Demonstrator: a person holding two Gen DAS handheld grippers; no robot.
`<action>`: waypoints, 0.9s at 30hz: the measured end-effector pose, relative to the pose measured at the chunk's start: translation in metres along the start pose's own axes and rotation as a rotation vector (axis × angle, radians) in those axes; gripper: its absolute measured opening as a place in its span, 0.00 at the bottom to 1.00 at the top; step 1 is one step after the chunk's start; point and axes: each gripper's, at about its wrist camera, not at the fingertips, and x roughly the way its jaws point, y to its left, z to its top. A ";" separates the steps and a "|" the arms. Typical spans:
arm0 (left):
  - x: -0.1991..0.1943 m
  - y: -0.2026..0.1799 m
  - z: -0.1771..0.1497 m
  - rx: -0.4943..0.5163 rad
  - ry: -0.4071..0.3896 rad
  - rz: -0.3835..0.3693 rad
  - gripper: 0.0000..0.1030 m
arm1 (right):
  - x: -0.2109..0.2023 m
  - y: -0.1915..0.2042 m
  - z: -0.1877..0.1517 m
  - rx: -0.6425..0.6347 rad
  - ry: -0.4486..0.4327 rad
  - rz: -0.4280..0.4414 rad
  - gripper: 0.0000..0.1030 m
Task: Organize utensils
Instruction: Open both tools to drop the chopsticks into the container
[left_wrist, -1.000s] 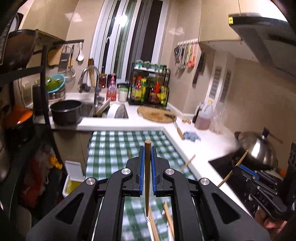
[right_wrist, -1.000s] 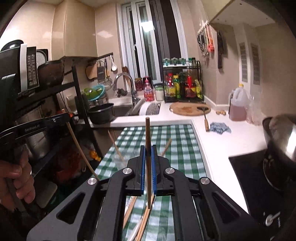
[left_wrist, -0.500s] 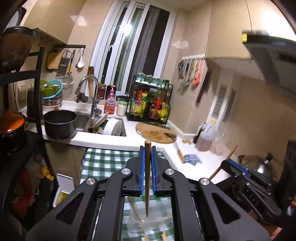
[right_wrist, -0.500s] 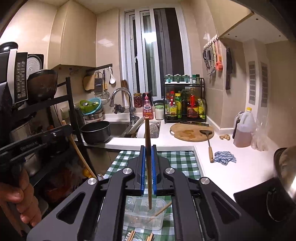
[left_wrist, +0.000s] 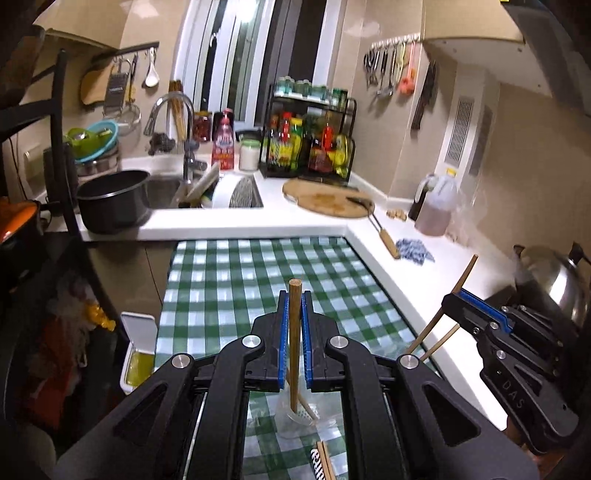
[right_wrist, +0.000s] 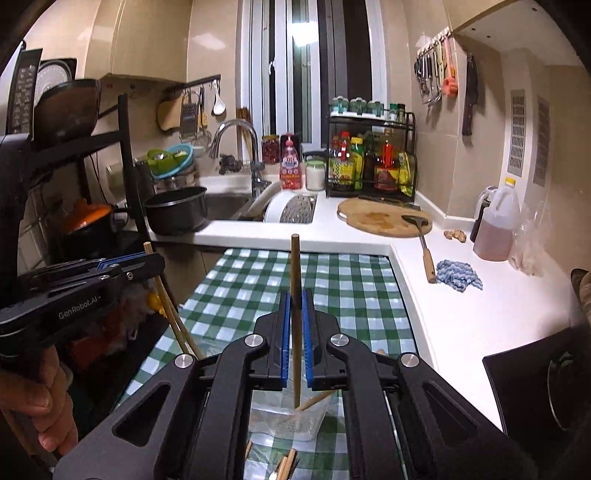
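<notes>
My left gripper (left_wrist: 294, 306) is shut on a wooden chopstick (left_wrist: 294, 332), held upright with its lower tip in a clear plastic cup (left_wrist: 306, 417) on the green checked tablecloth (left_wrist: 258, 280). My right gripper (right_wrist: 294, 306) is shut on another wooden chopstick (right_wrist: 294, 295), its lower tip also inside the clear cup (right_wrist: 291, 417). One more chopstick (right_wrist: 314, 400) leans in the cup. Each gripper shows in the other's view: the right one (left_wrist: 454, 299), the left one (right_wrist: 147, 258). Loose chopsticks (right_wrist: 286, 465) lie on the cloth in front of the cup.
A white counter (left_wrist: 424, 280) runs along the right and back, with a cutting board (right_wrist: 384, 219), a spatula (right_wrist: 424, 251), a blue cloth (right_wrist: 458, 273) and an oil jug (right_wrist: 496, 225). A black pot (left_wrist: 112, 199) sits by the sink. A steel wok (left_wrist: 554, 280) stands at the right.
Both grippers have come down and tilted toward the table. The chopstick tips now sit lower in the clear cup. Both stay shut on their chopsticks.
</notes>
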 end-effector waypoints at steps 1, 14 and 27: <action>0.001 0.000 -0.001 0.000 0.003 0.002 0.12 | 0.001 -0.001 -0.001 -0.003 0.013 -0.013 0.10; -0.089 -0.015 0.005 0.041 -0.232 -0.013 0.41 | -0.073 0.001 -0.001 -0.035 -0.081 -0.070 0.31; -0.143 -0.044 -0.084 0.159 -0.349 0.075 0.47 | -0.163 -0.010 -0.097 0.085 -0.195 -0.055 0.30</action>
